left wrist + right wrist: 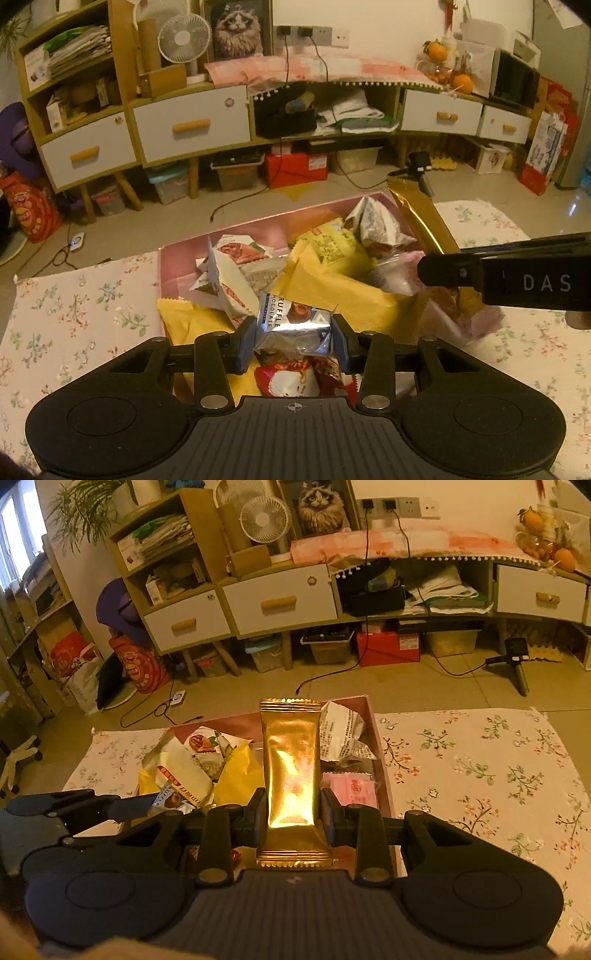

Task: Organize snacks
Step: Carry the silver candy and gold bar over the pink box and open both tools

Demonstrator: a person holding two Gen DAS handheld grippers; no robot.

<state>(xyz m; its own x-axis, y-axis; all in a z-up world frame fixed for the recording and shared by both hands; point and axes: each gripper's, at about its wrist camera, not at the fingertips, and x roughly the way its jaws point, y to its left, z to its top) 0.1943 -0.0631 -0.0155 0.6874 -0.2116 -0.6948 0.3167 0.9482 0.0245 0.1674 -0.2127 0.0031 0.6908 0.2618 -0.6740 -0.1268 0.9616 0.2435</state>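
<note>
A pink box [173, 258] full of snack packets stands on a floral cloth; it also shows in the right wrist view [384, 760]. My left gripper [293, 341] is shut on a silver truffle chocolate packet [295, 325] just above the box's near part. My right gripper [291, 821] is shut on a long gold packet [290, 768], held upright over the box's right side. In the left wrist view the right gripper [439, 271] reaches in from the right with the gold packet [421, 221]. The left gripper [147, 808] shows at the left of the right wrist view.
The box holds yellow packets [332, 288], white printed packets [232, 273], a red-and-white one [291, 380] and a pink one [351, 788]. The floral cloth [480, 768] spreads to both sides. Behind are a cabinet with drawers [192, 125], cables and a small tripod [515, 661].
</note>
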